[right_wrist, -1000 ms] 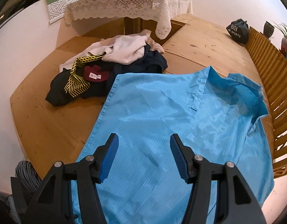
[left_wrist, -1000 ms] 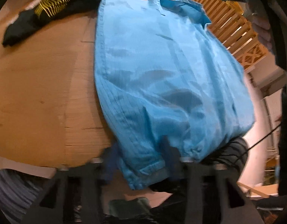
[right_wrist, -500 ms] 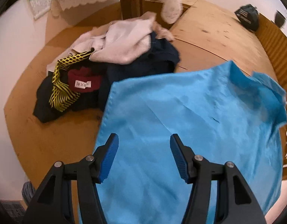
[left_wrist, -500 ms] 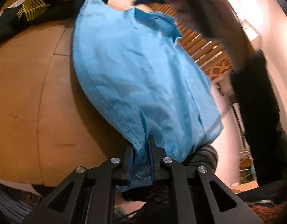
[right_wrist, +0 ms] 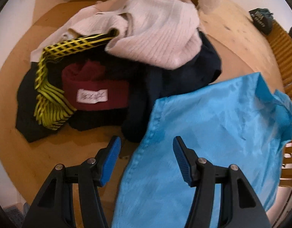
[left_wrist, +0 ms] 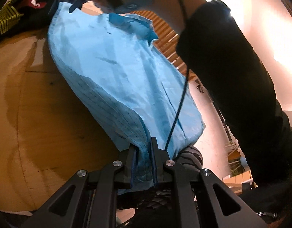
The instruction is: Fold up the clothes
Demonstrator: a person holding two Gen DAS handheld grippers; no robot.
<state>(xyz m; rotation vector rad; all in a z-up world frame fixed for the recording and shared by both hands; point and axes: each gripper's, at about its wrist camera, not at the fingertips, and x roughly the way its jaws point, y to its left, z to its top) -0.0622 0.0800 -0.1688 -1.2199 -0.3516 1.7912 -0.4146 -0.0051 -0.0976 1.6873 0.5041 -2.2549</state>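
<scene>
From the left wrist, the left gripper (left_wrist: 142,153) was clamped on the hem of the blue shirt (left_wrist: 115,72), which lay spread across the wooden table (left_wrist: 41,114); a dark sleeve (left_wrist: 227,72) reached over it. From the right wrist, the right gripper (right_wrist: 146,158) hung with jaws apart, grasping nothing, above the shirt's edge (right_wrist: 212,133), beside a clothes pile (right_wrist: 115,60).

1. The left hand-held gripper (left_wrist: 142,153) points slantwise downward, its jaws clamped on gathered cloth.
2. The right hand-held gripper (right_wrist: 146,152) points steeply down, jaws apart, nothing pressed between them.
3. A dark-sleeved arm (left_wrist: 227,76) reaches across above.
</scene>
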